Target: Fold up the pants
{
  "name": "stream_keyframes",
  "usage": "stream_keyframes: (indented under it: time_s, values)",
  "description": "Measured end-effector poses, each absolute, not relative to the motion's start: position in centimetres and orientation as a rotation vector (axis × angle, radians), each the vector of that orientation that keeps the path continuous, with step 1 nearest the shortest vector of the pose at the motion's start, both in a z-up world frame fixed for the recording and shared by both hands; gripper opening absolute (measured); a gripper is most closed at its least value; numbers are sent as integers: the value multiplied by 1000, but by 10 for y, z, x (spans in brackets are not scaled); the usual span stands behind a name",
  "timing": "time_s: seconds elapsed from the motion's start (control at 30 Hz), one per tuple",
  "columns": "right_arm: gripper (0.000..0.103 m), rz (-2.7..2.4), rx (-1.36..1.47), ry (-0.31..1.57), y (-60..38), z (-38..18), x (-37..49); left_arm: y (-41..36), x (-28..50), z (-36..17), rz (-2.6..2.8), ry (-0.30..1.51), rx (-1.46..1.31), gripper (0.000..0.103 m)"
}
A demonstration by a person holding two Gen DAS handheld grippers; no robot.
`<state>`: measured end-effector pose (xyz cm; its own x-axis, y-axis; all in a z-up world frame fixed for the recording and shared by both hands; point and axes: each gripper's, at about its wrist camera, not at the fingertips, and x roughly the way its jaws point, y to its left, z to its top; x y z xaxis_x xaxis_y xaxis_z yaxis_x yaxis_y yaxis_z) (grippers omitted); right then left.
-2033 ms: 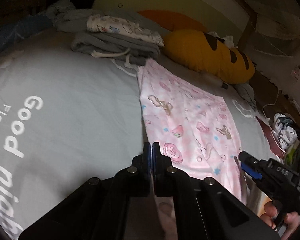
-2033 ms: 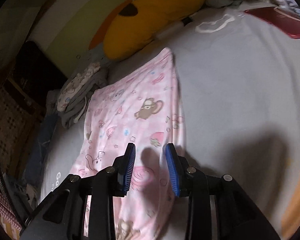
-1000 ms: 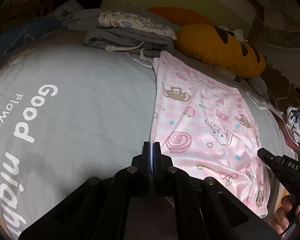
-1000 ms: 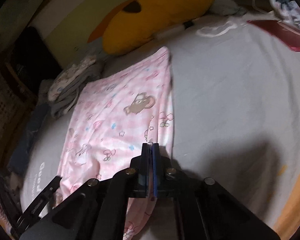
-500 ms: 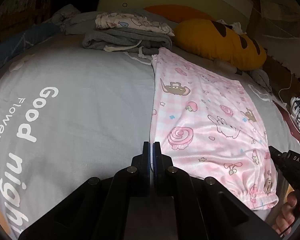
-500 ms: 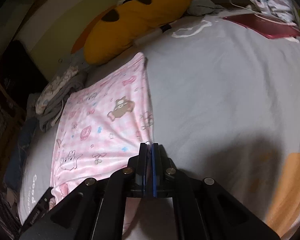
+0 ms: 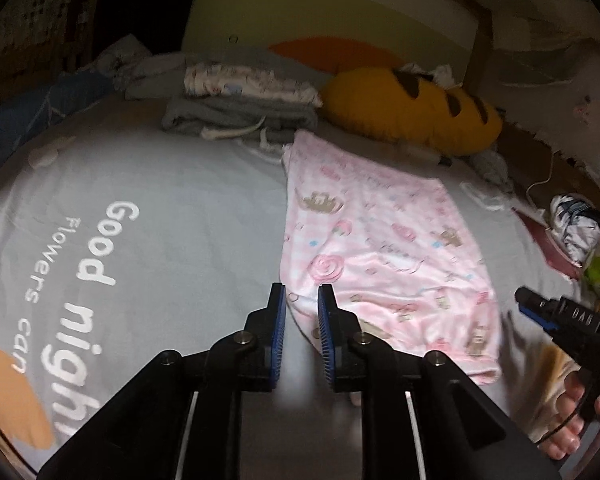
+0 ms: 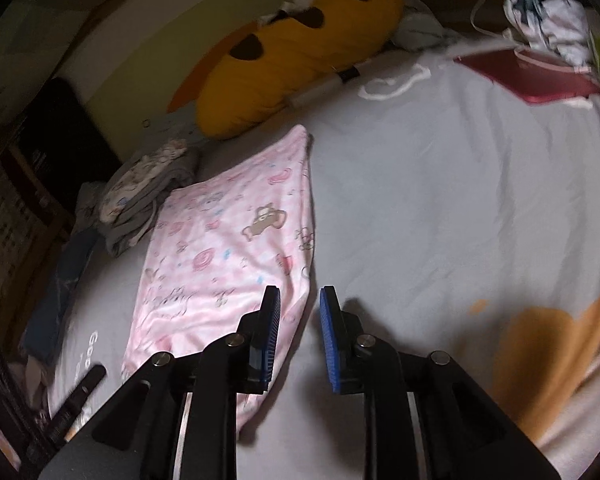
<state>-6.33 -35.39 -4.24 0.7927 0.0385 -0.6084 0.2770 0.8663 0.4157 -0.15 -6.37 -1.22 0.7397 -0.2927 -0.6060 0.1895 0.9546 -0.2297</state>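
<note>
Left wrist view: the left gripper (image 7: pixel 302 312), jaws just parted and empty, frames the near corner of the pink cartoon-print fleece pants (image 7: pixel 384 256), lying folded centre-right on the grey printed bedsheet (image 7: pixel 160 208).

Right wrist view: the right gripper (image 8: pixel 300 320), jaws likewise just parted with nothing between them, sits over the pants' lower right edge, apparently having let go after laying a fold.

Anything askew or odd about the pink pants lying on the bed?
Slightly. The pants lie flat but their near hem is rumpled and bunched at the cuff, not squared. Nothing looks damaged or spilled.
</note>
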Motion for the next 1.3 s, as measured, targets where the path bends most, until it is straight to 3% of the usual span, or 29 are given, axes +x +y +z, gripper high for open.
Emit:
stream_keyframes:
  time_s: [0.23,0.57,0.73,0.8,0.87,0.9,1.13,1.23,1.3]
  values:
    - [21,-81,288,630,-338,-14,-94,-62,-43,12,-285,574,-44,27]
    - [21,111,-106,624,-300,6,-110,-46,-56,23,-320,604,76,28]
    - [21,220,-440,575,-255,-5,-119,-46,-60,19,-301,612,94,28]
    - [29,263,-587,572,-236,-18,-122,-45,-63,17,-300,606,108,28]
    - [45,278,-720,552,-222,-32,-125,-46,-65,16,-308,600,134,28]
    - [48,285,-782,545,-216,-40,-127,-47,-65,16,-319,597,159,28]
    - [48,291,-981,602,-202,-80,-116,-52,-48,12,-412,605,407,38]
    - [48,259,-1008,599,-200,-85,-108,-59,-43,4,-466,628,482,52]
    - [48,251,-1023,601,-198,-89,-103,-64,-40,-5,-477,647,527,55]
